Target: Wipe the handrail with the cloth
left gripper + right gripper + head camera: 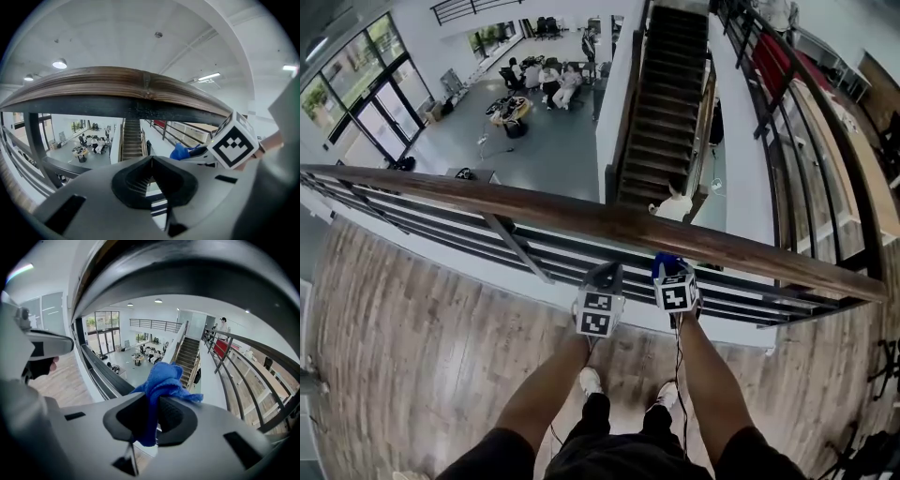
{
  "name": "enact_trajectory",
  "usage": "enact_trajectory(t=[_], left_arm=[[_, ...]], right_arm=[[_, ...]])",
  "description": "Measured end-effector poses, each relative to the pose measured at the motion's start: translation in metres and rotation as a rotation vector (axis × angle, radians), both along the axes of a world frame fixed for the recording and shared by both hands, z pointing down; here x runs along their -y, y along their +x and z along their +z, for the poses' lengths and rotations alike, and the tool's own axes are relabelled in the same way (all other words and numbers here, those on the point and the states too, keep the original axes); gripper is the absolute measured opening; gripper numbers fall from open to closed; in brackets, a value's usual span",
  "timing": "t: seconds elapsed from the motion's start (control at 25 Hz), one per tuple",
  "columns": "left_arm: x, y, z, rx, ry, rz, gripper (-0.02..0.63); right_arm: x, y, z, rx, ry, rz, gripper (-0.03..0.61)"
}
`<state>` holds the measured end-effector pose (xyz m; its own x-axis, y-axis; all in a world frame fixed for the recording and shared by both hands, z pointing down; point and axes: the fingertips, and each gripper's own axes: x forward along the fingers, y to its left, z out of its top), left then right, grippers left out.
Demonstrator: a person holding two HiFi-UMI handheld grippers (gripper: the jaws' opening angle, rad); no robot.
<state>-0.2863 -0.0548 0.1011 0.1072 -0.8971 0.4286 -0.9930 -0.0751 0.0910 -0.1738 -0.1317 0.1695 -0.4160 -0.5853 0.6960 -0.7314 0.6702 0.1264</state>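
**Head view: two grippers at the rail, cloth in the right one**

Head view shows the person's dark shorts and white shoes (591, 380) nearest, standing on a wooden plank floor (412, 328). Both bare forearms reach forward and up from there to the grippers.

The left gripper (605, 275) sits just below the handrail (581, 214), beside the right gripper (667, 266); their marker cubes are close together but apart. In the left gripper view the jaws are pressed together with nothing between them, pointing up at the underside of the wooden rail.

The right gripper pinches the blue cloth (161, 380). Its jaws are clamped on the cloth's lower part, and the rest bunches up above the jaw tips. In the head view the cloth shows as a small blue tuft at the gripper's tip, right below the handrail's near edge and a little right of the rail's middle. Whether cloth and rail touch cannot be told.

The handrail runs across the frame from upper left to lower right, brown wood on top of dark metal bars (516, 246).

Beyond it the floor drops to a lower level. A dark staircase (661, 103) climbs up the middle, people sit around tables (548, 80) on the grey floor, and glass doors (375, 103) stand at far left.
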Motion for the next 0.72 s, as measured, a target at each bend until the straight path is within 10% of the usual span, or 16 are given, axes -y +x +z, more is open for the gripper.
enact_trajectory(t=[0.72], left_arm=[[0.049, 0.17, 0.003, -0.004, -0.04, 0.136, 0.006]], right_arm=[[0.032, 0.195, 0.001, -0.038, -0.007, 0.11, 0.069]])
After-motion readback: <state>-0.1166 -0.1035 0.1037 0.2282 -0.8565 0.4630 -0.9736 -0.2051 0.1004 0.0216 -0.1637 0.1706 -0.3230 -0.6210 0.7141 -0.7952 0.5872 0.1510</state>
